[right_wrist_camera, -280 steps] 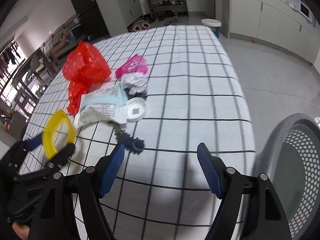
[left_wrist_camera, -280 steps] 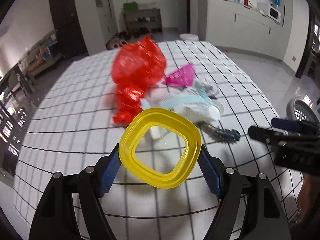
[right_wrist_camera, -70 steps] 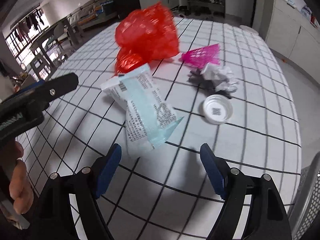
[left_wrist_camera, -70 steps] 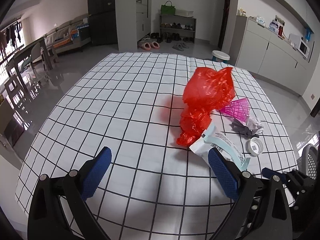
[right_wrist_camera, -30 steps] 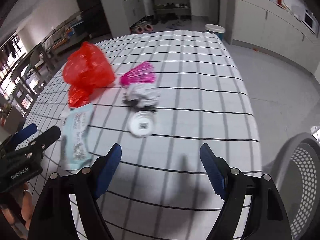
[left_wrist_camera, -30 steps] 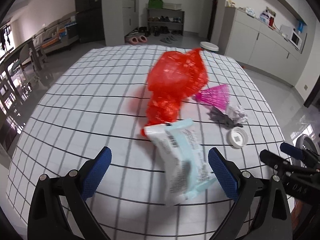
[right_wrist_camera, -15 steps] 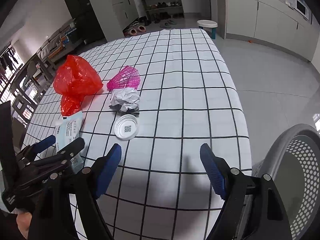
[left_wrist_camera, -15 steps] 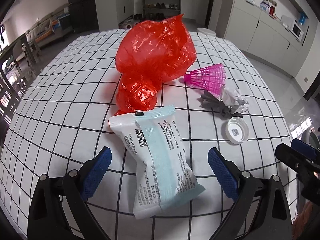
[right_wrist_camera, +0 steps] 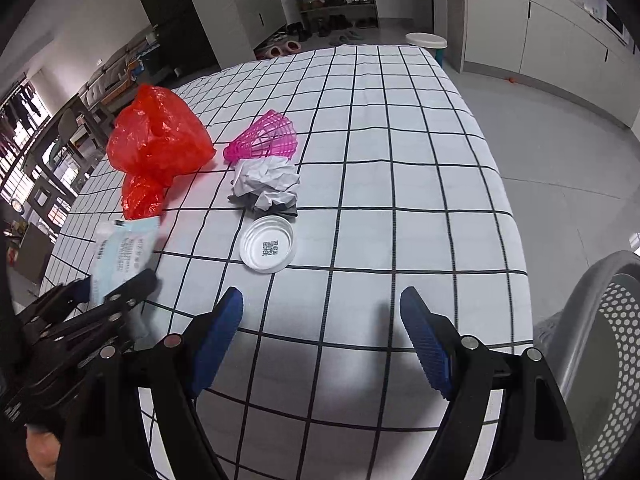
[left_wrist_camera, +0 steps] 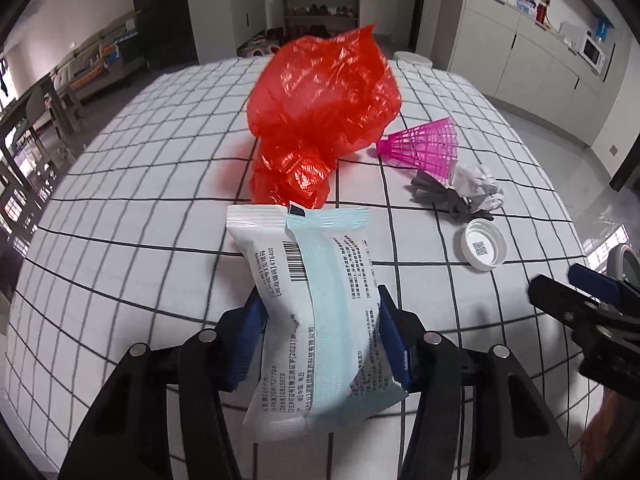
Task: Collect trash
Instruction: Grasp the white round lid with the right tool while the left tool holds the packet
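A white and pale-blue sealed packet point(left_wrist_camera: 320, 300) lies on the checked tablecloth point(right_wrist_camera: 400, 160). My left gripper point(left_wrist_camera: 322, 320) straddles its middle. The jaws are closing, and both blue pads point(left_wrist_camera: 254, 320) touch the packet's long edges. In the right wrist view the same packet point(right_wrist_camera: 120, 252) sticks out of the left gripper point(right_wrist_camera: 110, 286) at the lower left. My right gripper point(right_wrist_camera: 322, 320) hangs open over bare cloth, nothing between its fingers, just short of a white lid point(right_wrist_camera: 267, 249).
Behind the packet lies a crumpled red plastic bag point(left_wrist_camera: 320, 120). To its right are a pink shuttlecock point(left_wrist_camera: 424, 148), a ball of crumpled paper point(left_wrist_camera: 480, 188) on a dark grey scrap point(left_wrist_camera: 436, 196), and the lid point(left_wrist_camera: 482, 248). A grey perforated basket point(right_wrist_camera: 600, 340) stands off the table's right edge.
The left gripper has come down over the packet and its jaws have narrowed from wide apart onto the packet's sides. The right gripper has hardly moved.
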A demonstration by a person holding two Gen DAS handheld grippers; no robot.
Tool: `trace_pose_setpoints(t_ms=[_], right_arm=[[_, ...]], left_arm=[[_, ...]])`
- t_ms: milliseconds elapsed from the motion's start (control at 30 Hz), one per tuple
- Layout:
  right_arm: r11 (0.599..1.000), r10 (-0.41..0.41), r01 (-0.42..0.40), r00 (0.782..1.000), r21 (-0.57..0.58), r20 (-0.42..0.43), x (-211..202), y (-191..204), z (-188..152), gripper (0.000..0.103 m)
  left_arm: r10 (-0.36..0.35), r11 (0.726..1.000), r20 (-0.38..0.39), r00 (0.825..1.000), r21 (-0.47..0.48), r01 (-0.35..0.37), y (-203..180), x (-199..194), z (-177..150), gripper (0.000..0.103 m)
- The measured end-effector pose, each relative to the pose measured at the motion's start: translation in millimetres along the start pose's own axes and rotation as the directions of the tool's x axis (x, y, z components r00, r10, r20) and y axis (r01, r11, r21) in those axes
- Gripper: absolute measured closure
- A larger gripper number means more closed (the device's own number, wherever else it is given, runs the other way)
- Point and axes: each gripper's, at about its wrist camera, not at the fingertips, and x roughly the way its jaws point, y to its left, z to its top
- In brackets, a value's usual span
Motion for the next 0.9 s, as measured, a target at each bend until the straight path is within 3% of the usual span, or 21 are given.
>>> trace_pose_setpoints(t_ms=[267, 700, 833, 900], right_arm=[[1.000, 0.010, -0.010, 1.000, 0.002, -0.022, 18, 15, 9, 0.026], [0.992, -0.112, 0.111, 0.994, -0.058, -0.010, 41, 43, 21, 0.027], [0.984, -0.142, 0.143, 0.990, -0.108, 0.016, 42, 53, 20, 0.045], [0.983, -0.141, 0.142, 0.990, -0.118, 0.021, 40, 55, 19, 0.064]], left_arm=[[-0.006, 1.000, 0.084, 0.996, 0.022, 0.004, 4, -30, 2, 0.050], [-0.014, 1.000, 0.095, 0.995, 0.006, 0.013, 19, -37, 6, 0.050], [-0.012, 1.000, 0.092, 0.996, 0.000, 0.012, 22, -36, 5, 0.050], [-0.010, 1.000, 0.091, 0.996, 0.001, 0.009, 22, -35, 5, 0.050]])
